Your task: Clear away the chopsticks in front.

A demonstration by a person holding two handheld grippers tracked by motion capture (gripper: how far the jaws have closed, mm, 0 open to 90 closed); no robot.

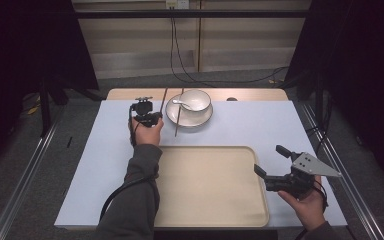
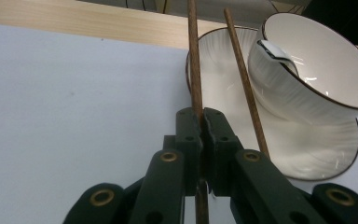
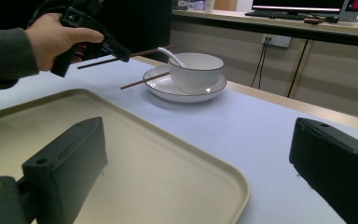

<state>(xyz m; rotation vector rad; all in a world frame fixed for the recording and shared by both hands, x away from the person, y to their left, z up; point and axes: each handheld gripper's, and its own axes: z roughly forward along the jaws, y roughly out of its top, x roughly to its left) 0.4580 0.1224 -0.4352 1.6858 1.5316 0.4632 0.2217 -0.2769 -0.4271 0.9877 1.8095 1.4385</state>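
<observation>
My left gripper [image 1: 156, 116] is shut on a brown chopstick [image 1: 164, 97], held just left of a white plate [image 1: 204, 119]. In the left gripper view the black jaws [image 2: 201, 122] pinch that chopstick [image 2: 193, 56], which points away past the plate's rim. A second chopstick [image 1: 178, 120] leans across the plate [image 2: 307, 149] beside a white bowl [image 1: 196, 99] with a white spoon [image 1: 180, 103] in it. My right gripper [image 1: 269, 159] is open over the right edge of a beige tray [image 1: 210, 200], with nothing between its jaws [image 3: 196, 163].
The pale blue table cover [image 1: 260, 125] ends at a wooden strip [image 1: 260, 94] along the far edge. The tray [image 3: 135, 154] takes up the near middle. Black cables hang down the wall behind [image 1: 180, 55]. Metal rails [image 1: 340, 170] run along both sides of the table.
</observation>
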